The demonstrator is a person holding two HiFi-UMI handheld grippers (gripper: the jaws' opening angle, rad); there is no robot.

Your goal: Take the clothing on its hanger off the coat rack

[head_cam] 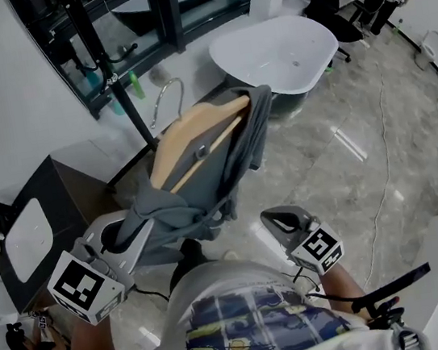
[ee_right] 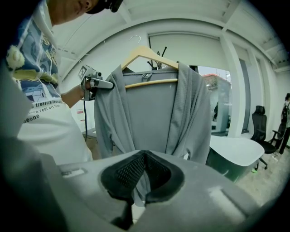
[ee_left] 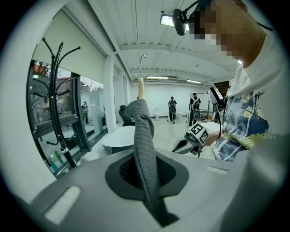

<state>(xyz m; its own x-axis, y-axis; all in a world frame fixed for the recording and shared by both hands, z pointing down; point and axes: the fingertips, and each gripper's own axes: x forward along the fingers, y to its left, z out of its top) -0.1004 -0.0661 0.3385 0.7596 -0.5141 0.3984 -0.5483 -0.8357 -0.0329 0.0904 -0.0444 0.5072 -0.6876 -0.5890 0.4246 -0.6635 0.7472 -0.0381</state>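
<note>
pinching grey robe (head_cam: 205, 192) on wooden hanger (head_cam: 196, 131) in left gripper (ee_left: 147, 177), off coat rack (ee_left: 56, 106); holding right gripper (head_cam: 280, 221) closed, empty.

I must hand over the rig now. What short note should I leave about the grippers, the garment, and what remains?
Left gripper: shut on the gray garment near one shoulder, carrying it with the wooden hanger inside.
Right gripper: shut, holding nothing, apart from the garment.
Coat rack: stands clear of the hanger, whose hook hangs free.
Done: garment and hanger are off the rack.
Left: probably only to put it down somewhere. The hanger is tilted in the head view, so steadying it with the right gripper may help.
</note>
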